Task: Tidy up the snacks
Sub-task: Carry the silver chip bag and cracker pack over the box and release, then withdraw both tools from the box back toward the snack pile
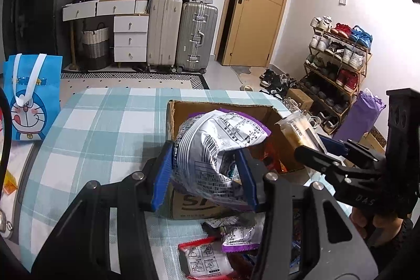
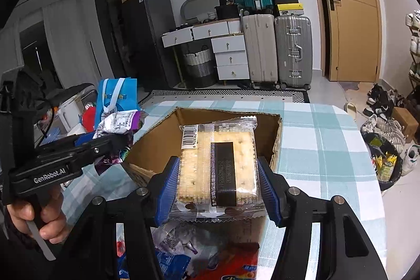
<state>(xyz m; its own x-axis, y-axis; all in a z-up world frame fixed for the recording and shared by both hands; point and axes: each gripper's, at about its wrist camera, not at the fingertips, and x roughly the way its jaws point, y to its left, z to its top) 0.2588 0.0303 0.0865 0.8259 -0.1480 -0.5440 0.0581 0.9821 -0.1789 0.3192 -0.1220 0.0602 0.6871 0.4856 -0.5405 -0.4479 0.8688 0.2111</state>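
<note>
My left gripper (image 1: 204, 172) is shut on a crumpled silver and purple snack bag (image 1: 218, 146), held over the near wall of an open cardboard box (image 1: 172, 117). My right gripper (image 2: 219, 180) is shut on a clear cracker packet (image 2: 218, 162) with a barcode and a black label, held above the same cardboard box (image 2: 160, 133). In the left wrist view the right gripper (image 1: 315, 146) shows at the right with the cracker packet (image 1: 299, 130). In the right wrist view the left gripper (image 2: 113, 141) with the snack bag (image 2: 118, 122) hangs at the left, a hand (image 2: 50, 214) on its handle.
The box stands on a table with a teal checked cloth (image 1: 99, 127). Loose snack packets (image 1: 204, 256) lie in front of the box. A blue cartoon bag (image 1: 31, 96) stands at the table's left. Suitcases (image 1: 181, 36), a drawer unit, a door and a shoe rack (image 1: 338, 57) lie beyond.
</note>
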